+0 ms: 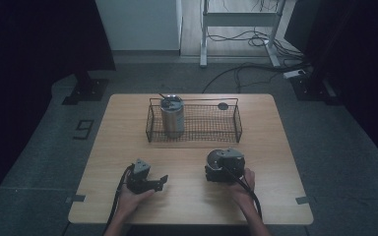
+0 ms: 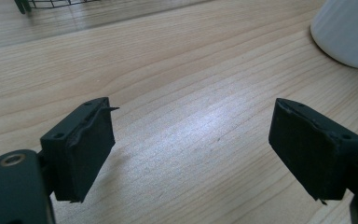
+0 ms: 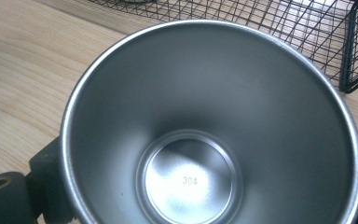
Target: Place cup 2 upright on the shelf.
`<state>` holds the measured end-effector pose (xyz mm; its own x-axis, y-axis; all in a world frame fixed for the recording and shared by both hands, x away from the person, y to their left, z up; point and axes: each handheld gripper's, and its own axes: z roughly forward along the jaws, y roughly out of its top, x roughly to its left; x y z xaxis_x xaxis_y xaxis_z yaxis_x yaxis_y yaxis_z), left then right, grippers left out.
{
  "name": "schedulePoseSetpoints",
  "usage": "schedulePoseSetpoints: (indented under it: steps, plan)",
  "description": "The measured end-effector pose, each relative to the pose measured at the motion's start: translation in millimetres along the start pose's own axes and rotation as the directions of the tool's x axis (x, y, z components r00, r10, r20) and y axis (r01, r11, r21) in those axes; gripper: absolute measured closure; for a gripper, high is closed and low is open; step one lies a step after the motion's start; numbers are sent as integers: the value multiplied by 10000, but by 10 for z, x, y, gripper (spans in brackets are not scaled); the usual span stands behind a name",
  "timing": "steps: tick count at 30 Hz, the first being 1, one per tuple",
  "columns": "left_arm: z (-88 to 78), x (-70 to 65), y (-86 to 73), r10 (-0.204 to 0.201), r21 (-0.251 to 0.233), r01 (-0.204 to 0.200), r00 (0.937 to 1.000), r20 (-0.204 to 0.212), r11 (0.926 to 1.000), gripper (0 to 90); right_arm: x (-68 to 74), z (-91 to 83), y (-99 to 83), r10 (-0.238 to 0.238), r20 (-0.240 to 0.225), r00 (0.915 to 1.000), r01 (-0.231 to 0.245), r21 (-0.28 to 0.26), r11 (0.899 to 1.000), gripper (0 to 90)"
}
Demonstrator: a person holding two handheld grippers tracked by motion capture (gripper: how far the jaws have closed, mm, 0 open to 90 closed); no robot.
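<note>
A steel cup (image 3: 205, 116) stands upright on the wooden table (image 1: 187, 196), and I look down into it in the right gripper view. My right gripper (image 3: 205, 172) straddles it, with one black jaw against the cup's outer wall on each side. From above, the right gripper (image 1: 217, 166) covers that cup (image 1: 215, 157) in front of the wire basket (image 1: 194, 101). A second steel cup (image 1: 172, 116) stands in the basket's left end. My left gripper (image 1: 160, 181) rests low at the front left, its jaws (image 2: 191, 149) wide apart over bare wood.
A small dark round object (image 1: 223, 105) lies at the basket's far right. A pale rounded vessel wall (image 2: 349, 32) is at the upper right of the left gripper view. The basket's wire corner (image 3: 354, 51) is close behind the gripped cup. Cables lie on the floor beyond the table.
</note>
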<state>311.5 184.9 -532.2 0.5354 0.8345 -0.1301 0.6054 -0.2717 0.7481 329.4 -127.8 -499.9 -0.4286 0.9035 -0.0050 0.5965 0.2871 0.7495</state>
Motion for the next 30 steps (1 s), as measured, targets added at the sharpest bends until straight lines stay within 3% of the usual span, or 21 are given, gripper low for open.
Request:
schedulePoseSetpoints:
  steps: [7, 12, 19, 30]
  plan:
    - [2, 4, -3, 5, 52, -5, 10000, -19, 10000, 142, -25, 1, -1, -93, -161, 9998, 92, -47, 9999, 69]
    - [0, 11, -3, -16, 63, 17, 10000, -44, 10000, 142, -28, -5, -13, -73, 22, 10000, 74, -253, 9997, 69]
    - [-13, 10, 0, 0, 50, 0, 10000, -49, 10000, 142, -62, -93, 7, 131, -200, 9997, -143, -617, 9980, 69]
    - [-14, 6, 1, -40, 131, 40, 10000, 5, 9999, 143, -61, -214, 46, 35, -419, 9991, -74, -925, 9957, 70]
